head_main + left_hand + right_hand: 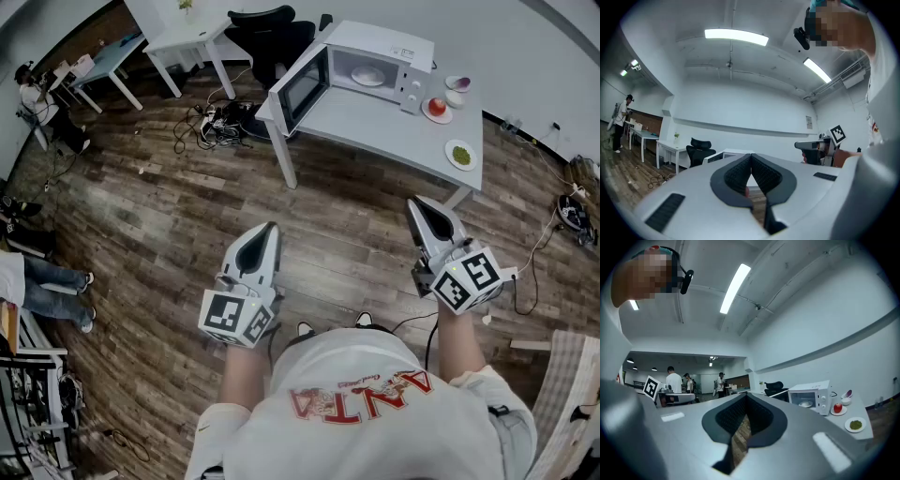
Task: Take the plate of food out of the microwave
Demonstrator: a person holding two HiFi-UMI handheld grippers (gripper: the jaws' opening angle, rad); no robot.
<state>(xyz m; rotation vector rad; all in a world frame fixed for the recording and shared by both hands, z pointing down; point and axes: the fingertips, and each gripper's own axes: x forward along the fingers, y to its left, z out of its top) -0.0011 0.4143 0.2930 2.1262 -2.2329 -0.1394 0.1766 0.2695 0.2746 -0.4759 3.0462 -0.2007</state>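
- The plate of food [367, 76] is sitting inside the microwave [398, 52] at the upper middle of the frame. Its door [302, 89] is hanging open, leaving the plate reachable.
- The left gripper [266, 238] and right gripper [423, 212] are hovering lower in the frame, well apart from the table [375, 124]. Both are holding their jaws together on nothing, probably because the reach is not yet begun.

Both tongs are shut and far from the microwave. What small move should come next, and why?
Likely step forward and bring the right tongs toward the microwave. Its door is open and the plate lies inside, but both right and left tongs are shut, empty, and far from the table.
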